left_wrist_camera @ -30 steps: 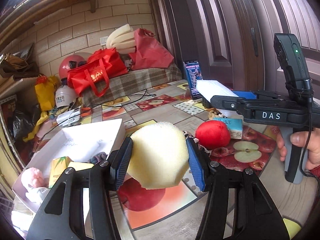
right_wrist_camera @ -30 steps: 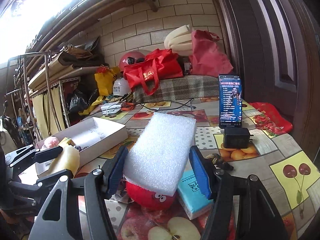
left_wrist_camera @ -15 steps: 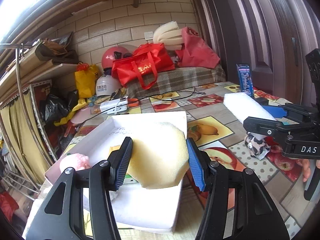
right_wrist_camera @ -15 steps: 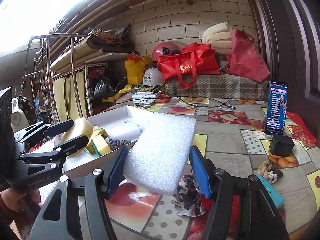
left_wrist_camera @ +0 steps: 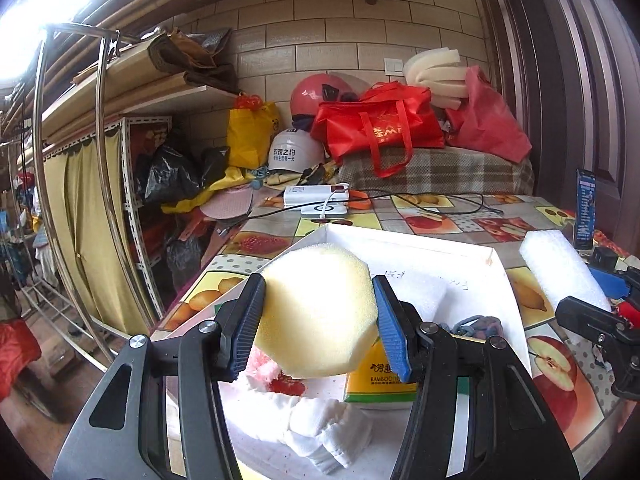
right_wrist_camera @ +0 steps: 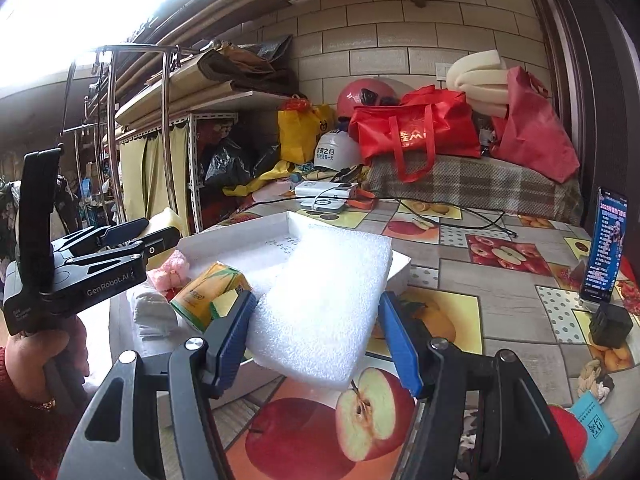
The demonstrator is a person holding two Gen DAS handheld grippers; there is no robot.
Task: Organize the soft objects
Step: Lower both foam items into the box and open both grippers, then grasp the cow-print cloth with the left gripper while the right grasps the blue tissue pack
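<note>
My left gripper (left_wrist_camera: 318, 322) is shut on a pale yellow sponge (left_wrist_camera: 316, 312) and holds it above the near end of a white box (left_wrist_camera: 404, 236). In the box lie a yellow tissue pack (left_wrist_camera: 376, 380), a pink fluffy thing (left_wrist_camera: 260, 362), a white cloth (left_wrist_camera: 320, 424) and a grey-blue knitted piece (left_wrist_camera: 472, 324). My right gripper (right_wrist_camera: 318, 332) is shut on a white foam slab (right_wrist_camera: 328, 296) at the box's right edge (right_wrist_camera: 400, 268). The left gripper also shows in the right wrist view (right_wrist_camera: 132, 236).
A phone (right_wrist_camera: 606, 244) stands on a black charger (right_wrist_camera: 610, 324) at the right. A blue tissue pack (right_wrist_camera: 592, 428), a red soft toy (right_wrist_camera: 568, 432) and a knotted rope (right_wrist_camera: 596, 380) lie near right. Power banks and cables (right_wrist_camera: 328, 196) lie behind the box. Shelves stand left.
Both grippers swung left, away from the red toy and the phone, to the white box. The sponge now hangs over the box's near end; the foam slab is at its right edge.
</note>
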